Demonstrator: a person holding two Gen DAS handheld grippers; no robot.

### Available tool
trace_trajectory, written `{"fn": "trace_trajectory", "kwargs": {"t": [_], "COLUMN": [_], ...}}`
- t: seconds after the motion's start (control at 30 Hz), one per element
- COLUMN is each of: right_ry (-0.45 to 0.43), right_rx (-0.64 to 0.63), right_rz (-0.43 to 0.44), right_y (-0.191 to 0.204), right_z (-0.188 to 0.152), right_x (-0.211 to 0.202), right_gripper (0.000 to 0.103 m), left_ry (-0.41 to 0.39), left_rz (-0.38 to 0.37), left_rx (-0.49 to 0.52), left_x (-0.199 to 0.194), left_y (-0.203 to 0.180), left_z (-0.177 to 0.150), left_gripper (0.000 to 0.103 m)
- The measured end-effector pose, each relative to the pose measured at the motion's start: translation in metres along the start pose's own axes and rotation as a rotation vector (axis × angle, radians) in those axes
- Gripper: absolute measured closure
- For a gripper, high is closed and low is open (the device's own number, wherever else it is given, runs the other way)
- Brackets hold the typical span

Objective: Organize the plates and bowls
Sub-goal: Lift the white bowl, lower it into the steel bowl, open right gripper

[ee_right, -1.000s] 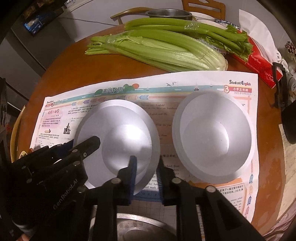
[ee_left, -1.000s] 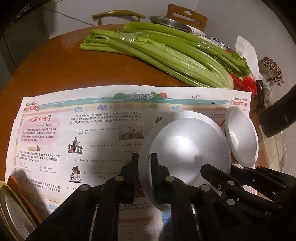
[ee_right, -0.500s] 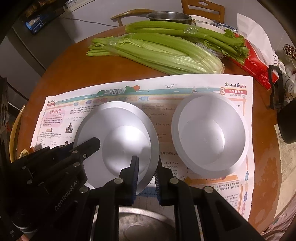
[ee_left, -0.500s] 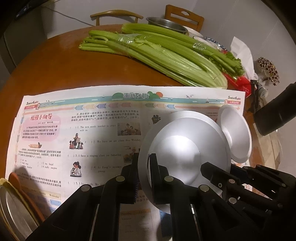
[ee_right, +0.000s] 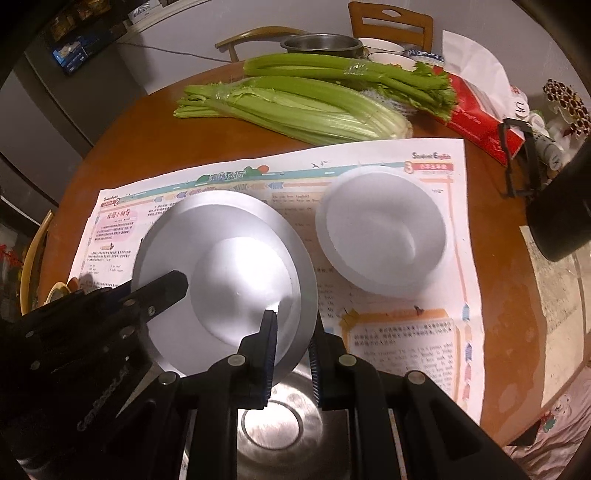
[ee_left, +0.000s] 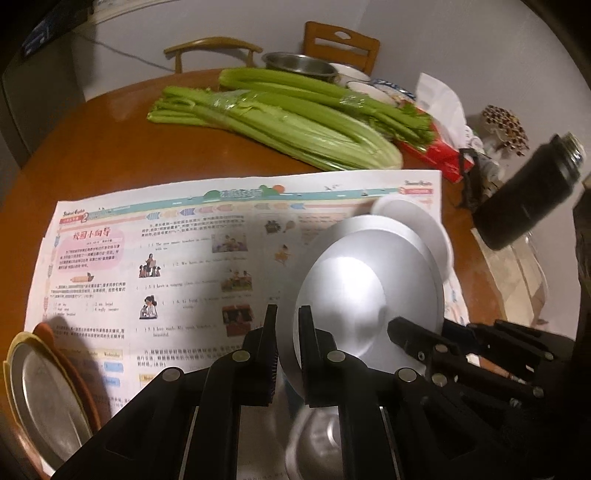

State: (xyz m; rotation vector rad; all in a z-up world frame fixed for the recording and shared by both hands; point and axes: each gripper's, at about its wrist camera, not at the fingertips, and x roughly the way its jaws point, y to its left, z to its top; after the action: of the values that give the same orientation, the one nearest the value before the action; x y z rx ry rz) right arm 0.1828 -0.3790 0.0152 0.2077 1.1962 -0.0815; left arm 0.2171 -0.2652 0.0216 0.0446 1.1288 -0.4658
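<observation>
Round brown wooden table [ee_right: 122, 147], dim warm light with a bright patch just ahead of the gripper, two wooden chairs [ee_right: 391, 22] beyond the far edge, pale wall [ee_left: 443, 44] behind them, dark cabinet [ee_right: 48, 122] far left.

The newspaper [ee_right: 388, 350] spread on the worktop carries the masthead "Student English" in its top right corner, with a large "3" in a red band just beneath it. At its top left corner the same masthead stands above a page number "2". A pink box on the left page holds a Chinese heading, too blurred to read surely. The left gripper [ee_right: 162, 291] has raised lettering along its black body, seemingly "GenRobot.AI".
</observation>
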Motion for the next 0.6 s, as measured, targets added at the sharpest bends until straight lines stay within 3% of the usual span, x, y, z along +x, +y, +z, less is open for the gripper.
{"fn": "trace_trajectory", "kwargs": {"t": [0.37, 0.6], "right_ry": [-0.002, 0.025], "right_rx": [0.013, 0.014], "right_rz": [-0.001, 0.008], "right_y": [-0.008, -0.015], "right_z": [-0.026, -0.048], "right_x": [-0.025, -0.032], "right_gripper": [0.087, 0.087], "left_ry": [-0.008, 0.043], "left_rz": [0.000, -0.008], "left_rx": [0.033, 0.047], "left_x": [-0.022, -0.017], "left_y": [-0.017, -0.025], "left_z": [-0.022, -0.046], "left_gripper": [0.093, 0.093]}}
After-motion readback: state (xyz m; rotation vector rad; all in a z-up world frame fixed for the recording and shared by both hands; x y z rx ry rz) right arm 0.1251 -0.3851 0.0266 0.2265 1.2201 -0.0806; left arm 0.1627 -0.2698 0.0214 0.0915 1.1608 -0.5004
